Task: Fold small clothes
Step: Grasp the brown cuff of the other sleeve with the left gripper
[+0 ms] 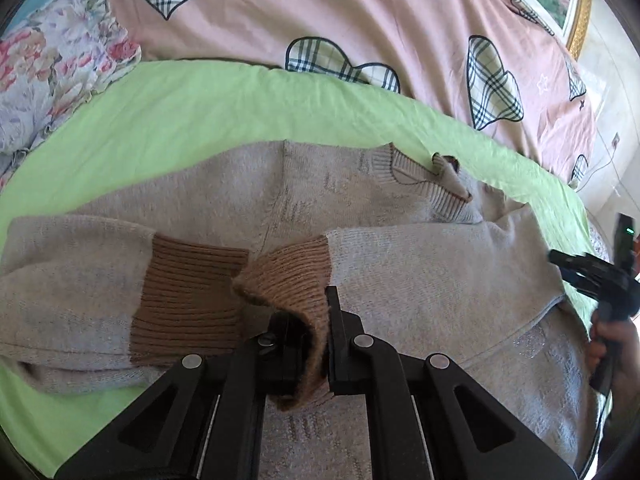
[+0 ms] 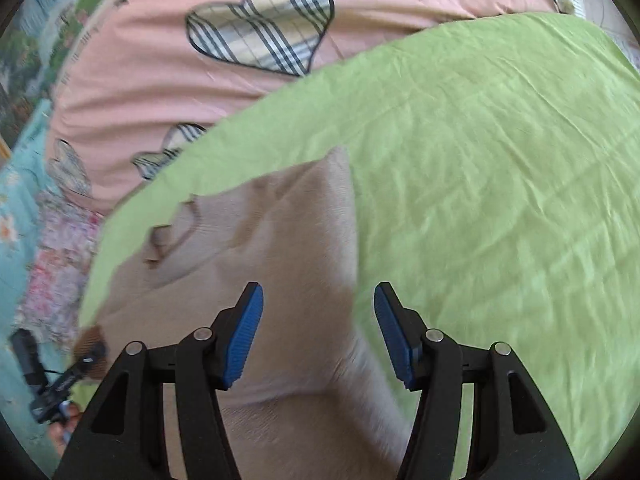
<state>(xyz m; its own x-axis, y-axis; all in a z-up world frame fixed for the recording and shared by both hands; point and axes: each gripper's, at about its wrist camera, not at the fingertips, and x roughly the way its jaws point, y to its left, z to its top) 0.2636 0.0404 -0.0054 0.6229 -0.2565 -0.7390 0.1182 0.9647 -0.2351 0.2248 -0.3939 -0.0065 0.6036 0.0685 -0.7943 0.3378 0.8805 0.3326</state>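
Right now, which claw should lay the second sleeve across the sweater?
Left. The left claw already grips the brown ribbed cuff over the grey knitted sweater; the right claw hangs open.

i see grey-beige sweater (image 1: 400, 264), brown ribbed cuffs (image 1: 188, 300); lime green sheet (image 2: 480, 160); pink quilt (image 1: 360, 12), plaid hearts outlined black; floral pillow (image 1: 48, 64) blue, pink; my right gripper pads (image 2: 244, 336) blue, ridged.

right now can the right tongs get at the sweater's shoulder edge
Probably yes. The right tongs are open and empty, hovering over the sweater where its edge meets the green sheet. Nothing lies between. The left tongs grip a brown cuff well aside.
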